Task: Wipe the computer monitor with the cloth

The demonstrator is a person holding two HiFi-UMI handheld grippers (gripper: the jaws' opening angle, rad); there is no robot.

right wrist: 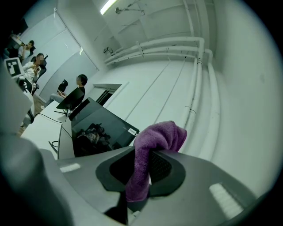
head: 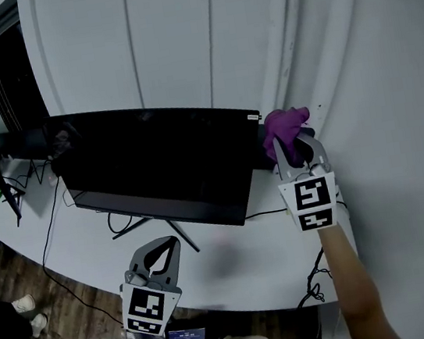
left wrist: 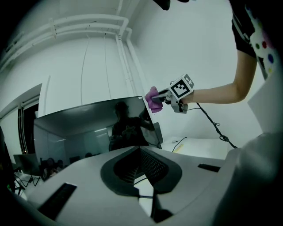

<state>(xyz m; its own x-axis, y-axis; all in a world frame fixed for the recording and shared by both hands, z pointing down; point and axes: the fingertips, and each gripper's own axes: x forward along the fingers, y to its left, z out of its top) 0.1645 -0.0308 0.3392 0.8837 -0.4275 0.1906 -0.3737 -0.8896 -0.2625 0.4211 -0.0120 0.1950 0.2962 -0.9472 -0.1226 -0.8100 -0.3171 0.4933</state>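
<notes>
Nearest the lens, low and left of centre in the head view, the left gripper hangs over the white table; its jaws are pressed together on nothing, and it is well apart from the cloth. Above it the computer monitor stands dark on its stand, its long axis running from the middle left of the frame to right of centre. At that right end, by the upper corner, the purple cloth is bunched in the right gripper, whose jaws pinch its folds; whether cloth meets glass I cannot tell. The screen lies leftward from the cloth, so I judge that a wipe would sweep left along that axis; the right gripper is plainly the nearer.
</notes>
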